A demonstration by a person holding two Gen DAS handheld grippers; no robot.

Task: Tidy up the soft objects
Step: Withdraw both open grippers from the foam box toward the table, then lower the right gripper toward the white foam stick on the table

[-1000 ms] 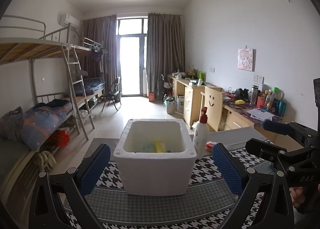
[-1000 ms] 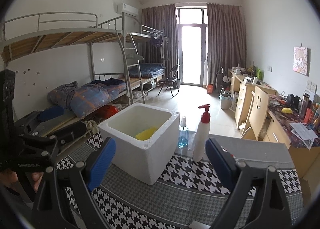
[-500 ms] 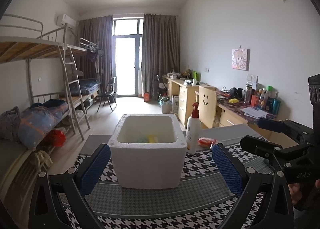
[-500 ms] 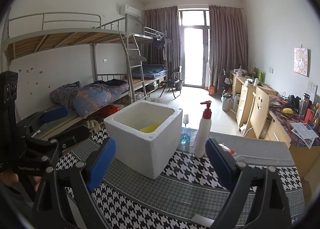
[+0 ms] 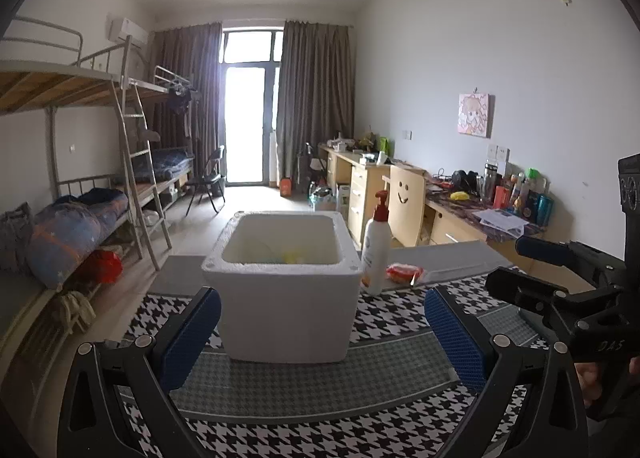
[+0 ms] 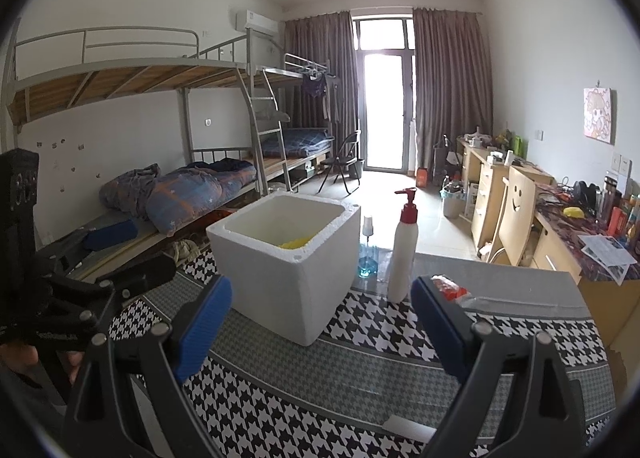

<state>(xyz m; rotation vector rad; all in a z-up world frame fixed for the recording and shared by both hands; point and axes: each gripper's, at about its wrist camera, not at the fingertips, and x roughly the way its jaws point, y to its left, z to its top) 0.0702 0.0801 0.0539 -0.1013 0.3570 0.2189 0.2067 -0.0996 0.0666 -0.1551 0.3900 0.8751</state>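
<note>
A white foam box [image 5: 286,290] [image 6: 288,278] stands on the houndstooth tablecloth [image 5: 320,382]. Something soft and yellow [image 5: 294,256] [image 6: 295,244] lies inside it, mostly hidden by the rim. A red packet [image 5: 402,272] [image 6: 450,289] lies to the right of the box, behind the pump bottle. My left gripper [image 5: 320,332] is open and empty, held back in front of the box. My right gripper [image 6: 320,322] is also open and empty, to the right of the left one, whose black frame [image 6: 60,298] shows at its left.
A white pump bottle with a red top [image 5: 376,246] [image 6: 402,250] stands just right of the box. A small blue spray bottle [image 6: 366,252] is behind it. Bunk beds [image 6: 160,137] line the left wall, desks [image 5: 400,193] the right.
Both grippers have drawn back and lowered a little, so the box looks lower and less of its inside shows. Both stay open and empty.
</note>
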